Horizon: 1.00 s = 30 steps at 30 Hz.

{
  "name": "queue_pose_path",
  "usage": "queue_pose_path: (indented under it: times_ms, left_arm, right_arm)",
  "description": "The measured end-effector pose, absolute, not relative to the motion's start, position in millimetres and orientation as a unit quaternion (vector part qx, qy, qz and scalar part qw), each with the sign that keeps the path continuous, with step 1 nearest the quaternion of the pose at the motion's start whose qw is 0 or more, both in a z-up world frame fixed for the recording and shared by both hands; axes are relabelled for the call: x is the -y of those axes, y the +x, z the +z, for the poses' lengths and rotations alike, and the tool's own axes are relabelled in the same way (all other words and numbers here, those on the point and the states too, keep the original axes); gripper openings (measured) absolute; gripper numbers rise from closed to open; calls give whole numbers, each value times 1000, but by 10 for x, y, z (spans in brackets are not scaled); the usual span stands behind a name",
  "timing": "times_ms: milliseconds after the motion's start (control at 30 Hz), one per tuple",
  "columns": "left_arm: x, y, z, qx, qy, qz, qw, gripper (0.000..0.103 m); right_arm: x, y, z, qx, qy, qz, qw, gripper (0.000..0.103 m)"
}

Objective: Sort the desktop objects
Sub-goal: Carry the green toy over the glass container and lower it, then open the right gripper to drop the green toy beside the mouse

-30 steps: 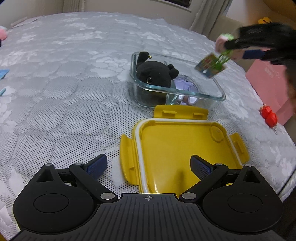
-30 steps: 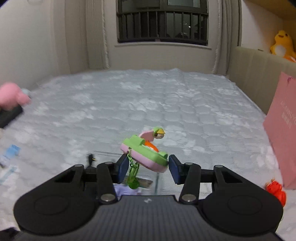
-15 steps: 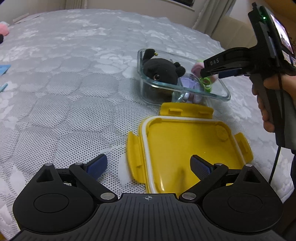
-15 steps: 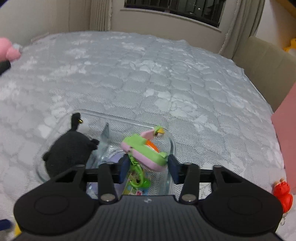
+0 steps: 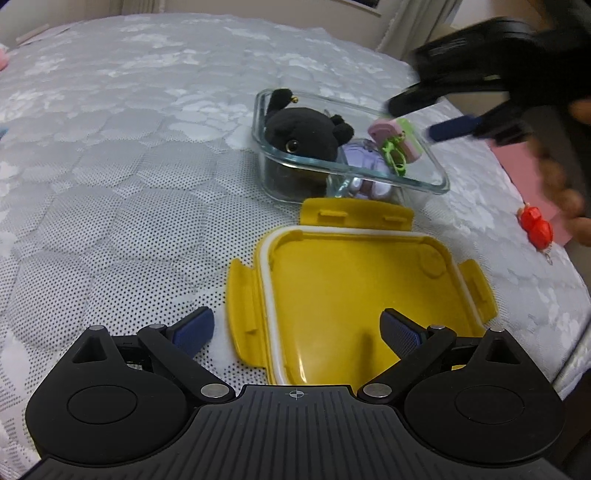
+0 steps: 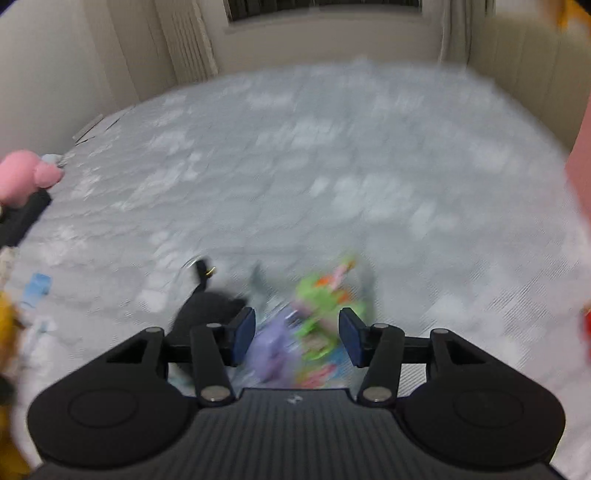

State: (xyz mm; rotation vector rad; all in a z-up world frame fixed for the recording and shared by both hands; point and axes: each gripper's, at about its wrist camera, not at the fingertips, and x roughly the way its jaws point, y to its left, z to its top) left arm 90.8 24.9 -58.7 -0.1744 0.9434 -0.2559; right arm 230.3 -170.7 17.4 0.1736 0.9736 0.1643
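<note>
A bed (image 5: 129,155) with a grey-white quilted cover carries everything. A glass box (image 5: 436,181) stands on it, with a yellow lid (image 5: 354,295) lying just beside it, inner side up. A small red toy (image 5: 537,227) lies near the bed's edge. Far off, a pink shape (image 6: 22,177), perhaps a soft toy, rests there too.

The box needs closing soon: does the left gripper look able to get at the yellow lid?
Probably yes: the yellow lid lies open-side up just ahead of the open left gripper, with nothing on it or between them.

A grey quilted mattress (image 6: 332,166) reaches pale walls (image 6: 55,74) and a barred window (image 6: 325,5).
</note>
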Motion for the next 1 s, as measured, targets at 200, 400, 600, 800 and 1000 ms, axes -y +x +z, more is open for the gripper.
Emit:
queue_pose_path:
  times_ms: [200, 400, 600, 800, 1000]
  left_arm:
    - [-343, 872, -566, -448, -87, -120, 882, 100]
    - [-450, 876, -577, -445, -104, -118, 881, 100]
    - [-412, 905, -602, -450, -106, -126, 878, 100]
    - [-427, 868, -589, -448, -100, -123, 880, 100]
    - [-498, 902, -609, -448, -119, -118, 878, 100]
  right_arm:
    - [1500, 2520, -142, -508, 78, 41, 857, 53]
    - [1555, 2537, -143, -512, 35, -15, 858, 53]
    - [1567, 2464, 70, -465, 93, 38, 879, 49]
    - [1422, 2617, -159, -478, 95, 45, 872, 47]
    - [1529, 2602, -189, -507, 58, 10, 860, 44]
